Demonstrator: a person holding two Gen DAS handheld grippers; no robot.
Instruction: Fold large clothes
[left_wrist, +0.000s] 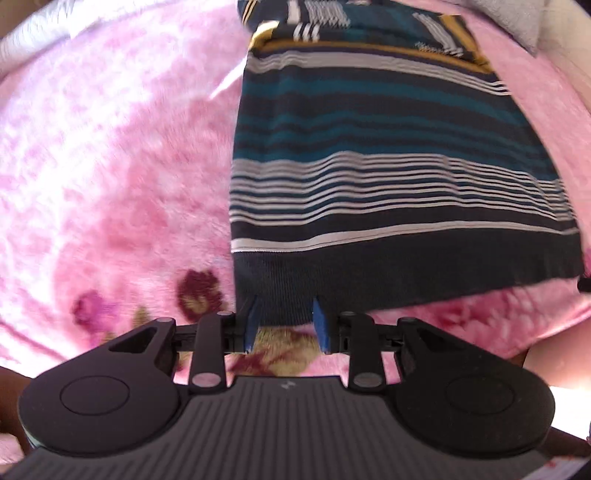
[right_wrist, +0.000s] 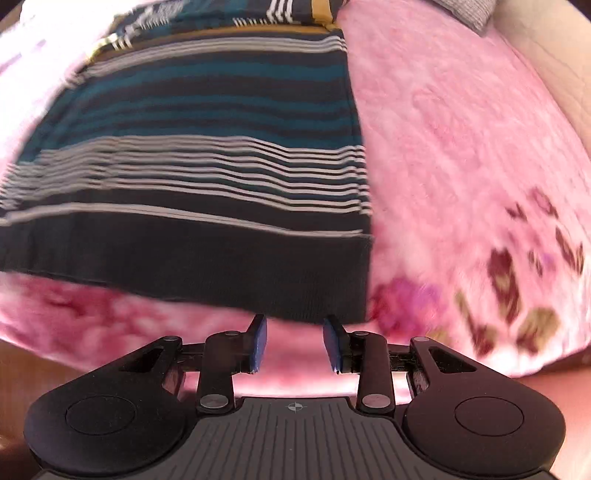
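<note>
Sweater (left_wrist: 388, 155): striped, lies flat on pink blanket (left_wrist: 110, 166), dark hem toward the blanket's near edge | Left gripper (left_wrist: 284, 326): fingers apart, hem edge between the pads, not pressed | Right gripper (right_wrist: 295, 341): fingers apart, nothing held, just before the hem | Writing: none readable

1. The left wrist view looks steeply down past its own fingers (left_wrist: 252, 325) from close above the near hem of the striped sweater (left_wrist: 388, 166), which fills the right half; the pink blanket (left_wrist: 110, 166) fills the left.
2. The right wrist view also faces steeply down, close over the hem; here the sweater (right_wrist: 192, 166) lies left and the blanket (right_wrist: 461, 147) right.
3. Both views share the sweater's dark hem band and the grey cushion (left_wrist: 517, 26) (right_wrist: 469, 11) at the far edge.
</note>
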